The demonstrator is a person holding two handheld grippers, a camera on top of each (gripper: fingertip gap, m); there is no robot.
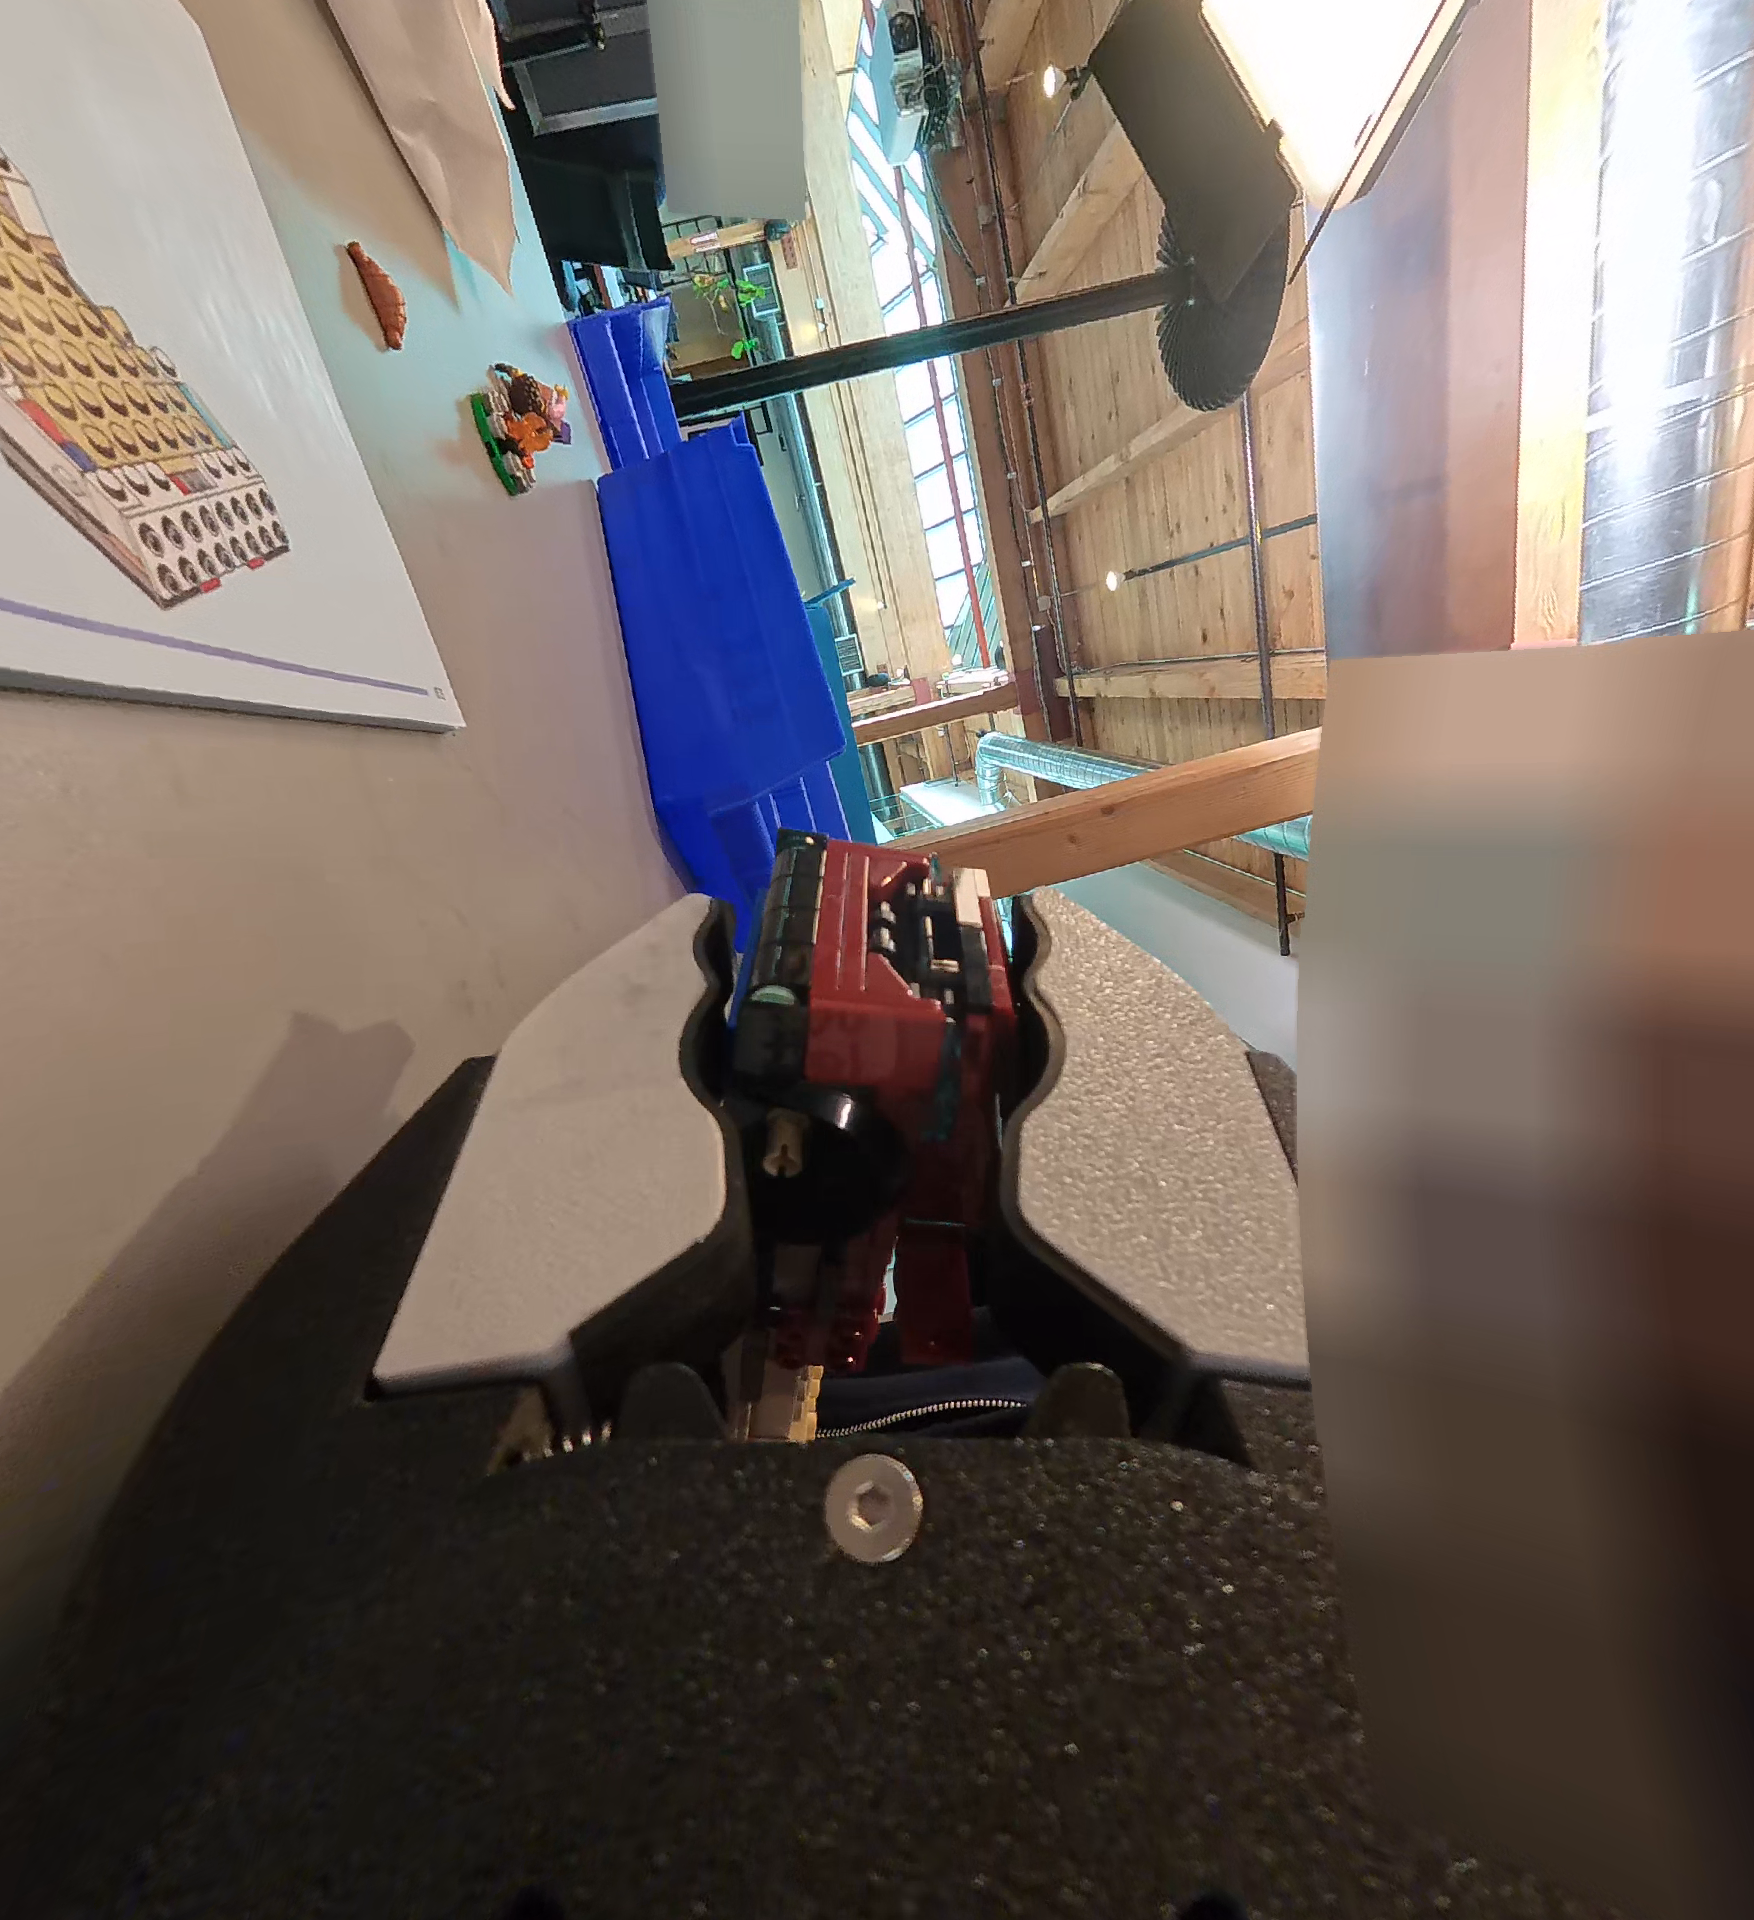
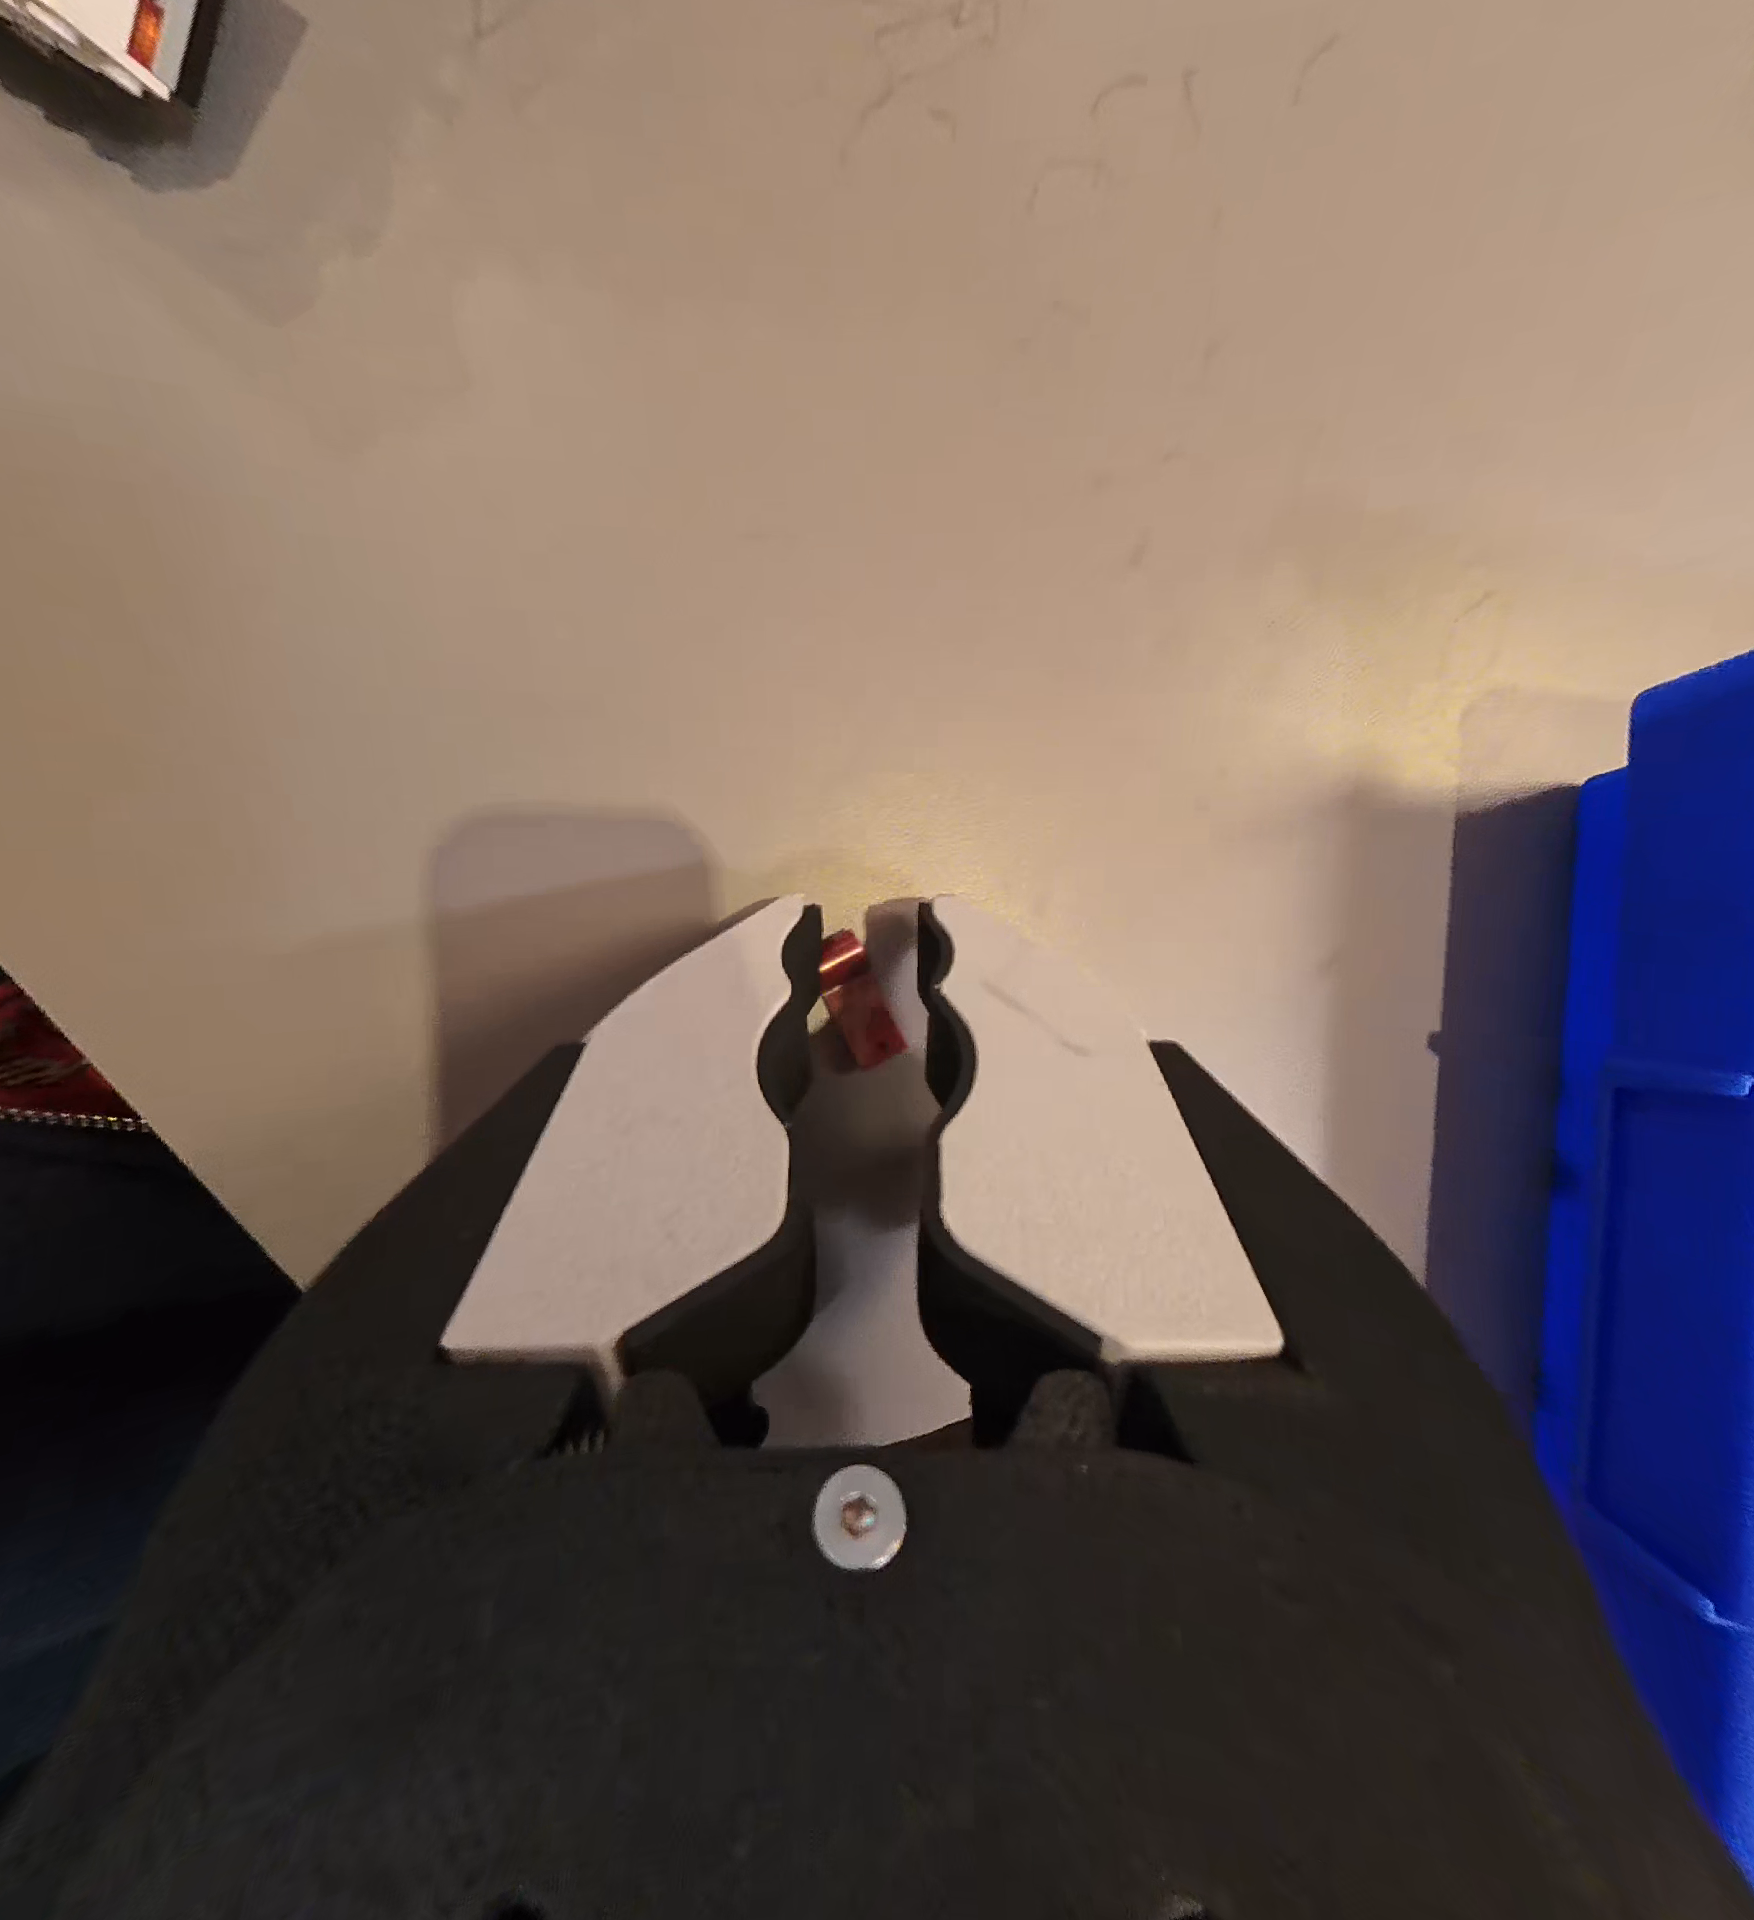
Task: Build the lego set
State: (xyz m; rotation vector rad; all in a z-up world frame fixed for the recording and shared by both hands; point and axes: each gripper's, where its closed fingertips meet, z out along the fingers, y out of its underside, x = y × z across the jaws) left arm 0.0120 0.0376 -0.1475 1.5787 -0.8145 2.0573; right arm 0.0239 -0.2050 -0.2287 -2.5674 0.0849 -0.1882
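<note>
Left tool (image 1: 868,935) clenches a dark red and black brick model (image 1: 878,1023), raised off the table (image 1: 229,935) near the blue bins (image 1: 717,623). Right tool (image 2: 865,925) hangs parted around a small red brick piece (image 2: 857,1003); only one pad looks to be touching it

right gripper (image 2: 860,961) | small red piece (image 2: 857,1013) between fingers | blue bin (image 2: 1704,1143) right

Bare table (image 2: 956,520) ahead; blue bin (image 2: 1704,1143) blocks the right.
</note>
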